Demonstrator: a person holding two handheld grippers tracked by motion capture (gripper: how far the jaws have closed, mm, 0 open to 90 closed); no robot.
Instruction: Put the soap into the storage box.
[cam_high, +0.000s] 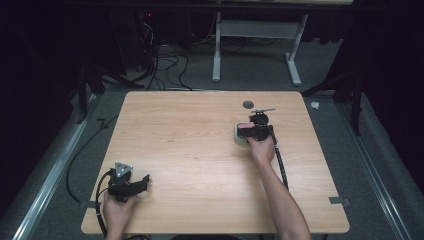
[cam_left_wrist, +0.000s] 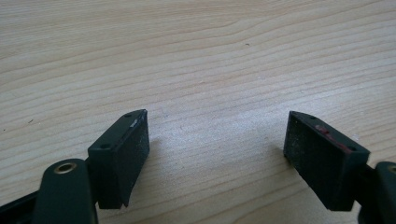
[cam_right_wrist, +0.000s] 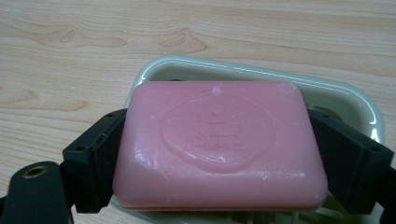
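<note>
A pink bar of soap (cam_right_wrist: 219, 144) with an embossed stamp sits between the two black jaws of my right gripper (cam_right_wrist: 219, 158), which is shut on its short ends. The soap (cam_high: 246, 129) is just above a pale green soap dish (cam_right_wrist: 261, 79), (cam_high: 240, 137) on the right half of the wooden table (cam_high: 200, 150). Whether the soap touches the dish I cannot tell. My left gripper (cam_high: 145, 181) rests near the table's front left corner, and its jaws (cam_left_wrist: 217, 154) stand open over bare wood with nothing between them.
A small dark round hole (cam_high: 248, 104) lies in the table behind the dish. Cables trail from both grippers off the front edge. Beyond the table are a white desk frame (cam_high: 255, 45) and loose floor cables (cam_high: 165, 65).
</note>
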